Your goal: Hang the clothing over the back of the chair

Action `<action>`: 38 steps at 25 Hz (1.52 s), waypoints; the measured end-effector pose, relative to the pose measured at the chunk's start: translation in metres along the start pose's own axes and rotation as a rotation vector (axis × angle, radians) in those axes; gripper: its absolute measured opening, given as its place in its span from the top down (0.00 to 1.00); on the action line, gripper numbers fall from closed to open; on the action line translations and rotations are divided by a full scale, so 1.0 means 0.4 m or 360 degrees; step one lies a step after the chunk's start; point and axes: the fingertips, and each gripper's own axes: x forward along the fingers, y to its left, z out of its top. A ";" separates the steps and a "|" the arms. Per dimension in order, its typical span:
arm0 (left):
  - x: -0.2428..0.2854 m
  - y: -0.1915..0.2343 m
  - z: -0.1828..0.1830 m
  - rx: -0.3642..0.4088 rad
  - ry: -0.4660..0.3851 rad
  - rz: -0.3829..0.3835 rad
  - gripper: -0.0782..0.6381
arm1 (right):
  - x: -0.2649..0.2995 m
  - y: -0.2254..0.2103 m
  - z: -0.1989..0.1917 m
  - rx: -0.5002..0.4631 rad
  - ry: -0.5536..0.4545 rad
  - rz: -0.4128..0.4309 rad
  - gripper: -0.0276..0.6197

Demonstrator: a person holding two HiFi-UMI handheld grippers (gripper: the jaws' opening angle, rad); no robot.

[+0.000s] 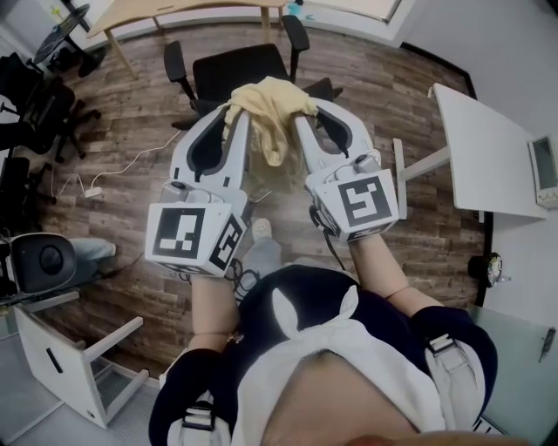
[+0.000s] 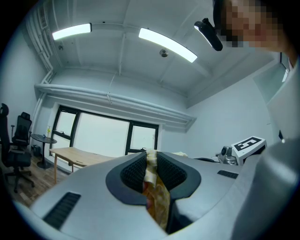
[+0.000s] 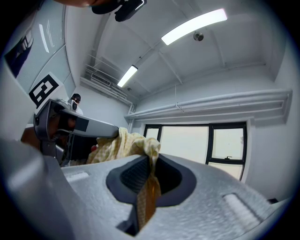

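Note:
A pale yellow piece of clothing (image 1: 269, 113) hangs bunched between my two grippers, held up in front of me above the floor. My left gripper (image 1: 235, 111) is shut on one edge of it; its own view shows the yellow cloth (image 2: 152, 180) pinched between the dark pads. The right gripper (image 1: 303, 113) is shut on the other edge, with the cloth (image 3: 149, 173) clamped in its jaws and more fabric (image 3: 124, 143) heaped to the left. The black office chair (image 1: 237, 71) stands just beyond the cloth, its seat partly hidden behind it.
A wooden table (image 1: 166, 12) stands past the chair, and a white desk (image 1: 484, 152) is at the right. More black chairs (image 1: 35, 100) stand at the left. A white cable (image 1: 113, 170) trails over the wood floor, and a white stool (image 1: 83, 357) lies near my left side.

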 end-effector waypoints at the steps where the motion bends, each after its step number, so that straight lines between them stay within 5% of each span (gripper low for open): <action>1: 0.007 0.006 0.003 0.0007 0.0002 -0.0001 0.79 | 0.009 -0.003 0.005 0.0000 -0.0013 -0.0007 0.92; 38: 0.302 0.240 -0.047 -0.0027 0.0195 -0.0079 0.79 | 0.334 -0.119 -0.107 0.0060 0.0165 0.0039 0.92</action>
